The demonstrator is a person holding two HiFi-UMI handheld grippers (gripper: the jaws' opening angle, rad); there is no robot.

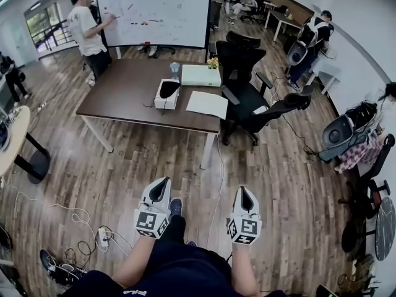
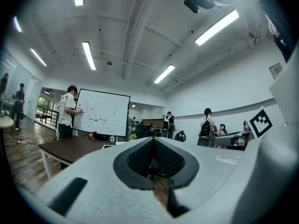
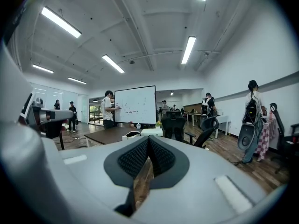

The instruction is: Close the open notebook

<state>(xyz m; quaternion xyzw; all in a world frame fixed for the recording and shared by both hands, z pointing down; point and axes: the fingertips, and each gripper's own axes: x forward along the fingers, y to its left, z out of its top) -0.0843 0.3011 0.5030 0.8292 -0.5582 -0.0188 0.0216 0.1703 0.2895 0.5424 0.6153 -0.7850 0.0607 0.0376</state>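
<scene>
Step in hand: the approach. Judging by how far off the table is, closing has not begun.
Left gripper [image 1: 163, 183]: its jaws are pressed together with nothing between the pads. It is held low in front of the person's body and points forward.
Right gripper [image 1: 243, 192]: its jaws are also together and empty. It sits beside the left one at about the same height.
Notebook [image 1: 207, 104]: it lies open and flat near the closest corner of the dark table [image 1: 124, 94]. It is well ahead of both tools and roughly between their lines.
Around it: a white box [image 1: 200, 75] lies beyond it, and a smaller white-and-black box [image 1: 166, 93] is off toward the left gripper's side. A black chair [image 1: 247, 94] stands close on the right gripper's side.
Floor: loose cables [image 1: 80, 218] lie out to the left gripper's side, so walking straight ahead looks safest.
Doing it well: walk up to the table's near edge and part one tool's jaws before reaching in. Take the outer edge of one whole half and swing it over the fold, while the other tool rests on the opposite half to keep it from sliding.
Risks: pinching only a few sheets, pushing the book off the nearby table edge, or knocking the chair arm.
Cannot tell: which way the spine runs, because the notebook is too small from here.
</scene>
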